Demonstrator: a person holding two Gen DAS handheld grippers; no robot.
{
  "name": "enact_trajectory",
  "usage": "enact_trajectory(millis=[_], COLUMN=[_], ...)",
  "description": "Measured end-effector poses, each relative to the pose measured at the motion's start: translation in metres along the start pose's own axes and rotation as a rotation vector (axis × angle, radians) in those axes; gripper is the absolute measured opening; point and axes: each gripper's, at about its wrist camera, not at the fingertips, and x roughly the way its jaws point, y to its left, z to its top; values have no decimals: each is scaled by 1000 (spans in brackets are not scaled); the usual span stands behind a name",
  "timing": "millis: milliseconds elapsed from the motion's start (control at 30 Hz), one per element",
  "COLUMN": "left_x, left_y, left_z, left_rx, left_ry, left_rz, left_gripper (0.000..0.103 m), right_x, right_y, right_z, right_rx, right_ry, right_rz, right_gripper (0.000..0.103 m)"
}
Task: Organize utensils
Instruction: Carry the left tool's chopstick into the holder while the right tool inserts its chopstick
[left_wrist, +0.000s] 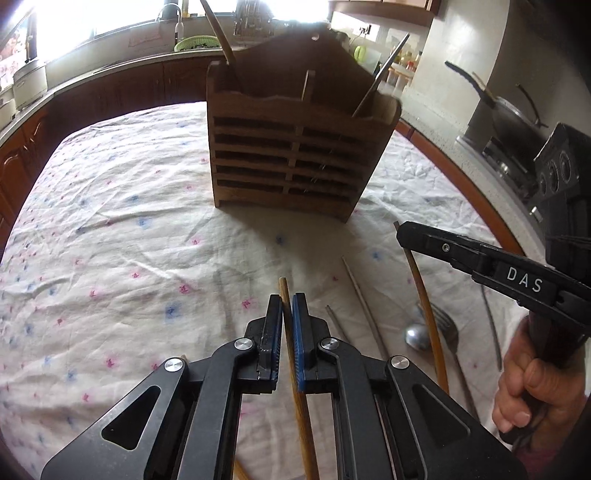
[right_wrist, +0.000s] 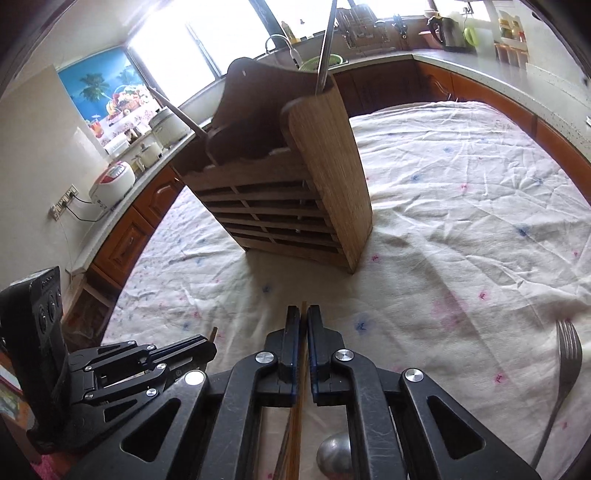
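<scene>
The left gripper (left_wrist: 287, 304) clenches a wooden chopstick (left_wrist: 295, 369); the right gripper (right_wrist: 303, 317) clamps a second chopstick (right_wrist: 300, 398). Beyond them the wooden utensil holder (left_wrist: 291, 147) stands on the floral tablecloth (left_wrist: 110, 221). A fork (right_wrist: 565, 365) lies near right.

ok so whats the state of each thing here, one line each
left tool: shut on a wooden chopstick
right tool: shut on another wooden chopstick
wooden holder: upright on the tablecloth, few utensils inside
fork: lying flat on the cloth
spoon: lying on the cloth
</scene>
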Motion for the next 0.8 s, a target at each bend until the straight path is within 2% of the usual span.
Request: enact_trajectory(millis=[167,400,800], left_x=[-49,-110,-175], left_y=[4,9,13], left_z=[-1,-8,-19], left_rx=[-41,-82,-84], left_ry=[-86,-187,-335], left_rz=[-71,-120,-108], left_gripper=[4,4,4], right_x=[-42,-93,-140], right_y=[14,34,63], right_z=[3,5,4], right_rx=[-17,-45,-104], right_ry=[-94,-208,-327], right_rz=[37,63,84], right_gripper=[4,4,4])
